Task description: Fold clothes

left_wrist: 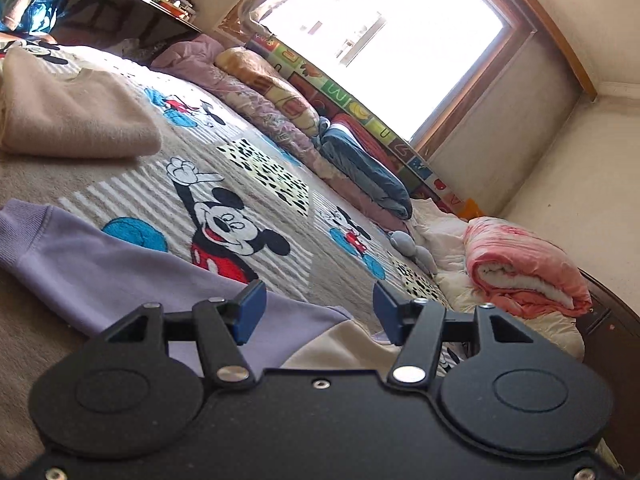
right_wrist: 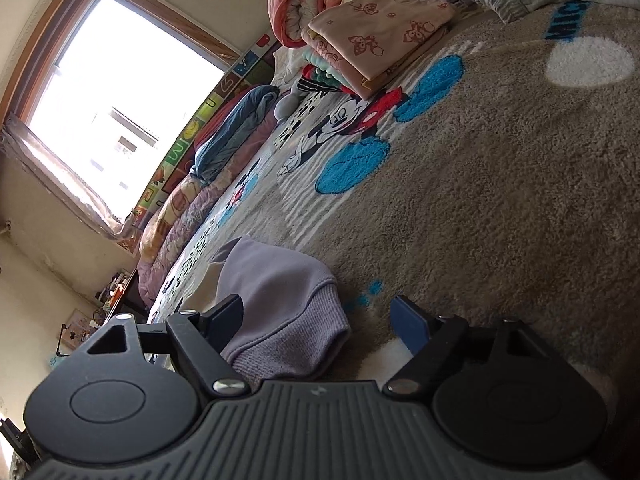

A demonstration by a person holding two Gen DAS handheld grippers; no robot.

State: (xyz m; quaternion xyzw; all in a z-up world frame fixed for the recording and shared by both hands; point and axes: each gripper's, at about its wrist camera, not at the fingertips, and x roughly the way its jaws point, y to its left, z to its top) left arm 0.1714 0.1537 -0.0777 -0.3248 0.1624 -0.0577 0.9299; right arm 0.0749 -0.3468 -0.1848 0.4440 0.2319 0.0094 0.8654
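Two grippers, both spread and holding nothing: the left gripper (left_wrist: 316, 312) sits low over the body of a lilac sweatshirt (left_wrist: 100, 264), the right gripper (right_wrist: 320, 320) at its ribbed cuff (right_wrist: 296, 336). The sweatshirt lies loose on the cartoon-mouse blanket (left_wrist: 224, 224), sleeve stretched out, with a folded beige sweater (left_wrist: 72, 116) farther along the blanket. Judged soft, light, limp and not slippery; the cuff and hem are thicker and should give the surest pinch. Blue lettering on the blanket (right_wrist: 568, 24) is cut off and unreadable; no garment label shows.
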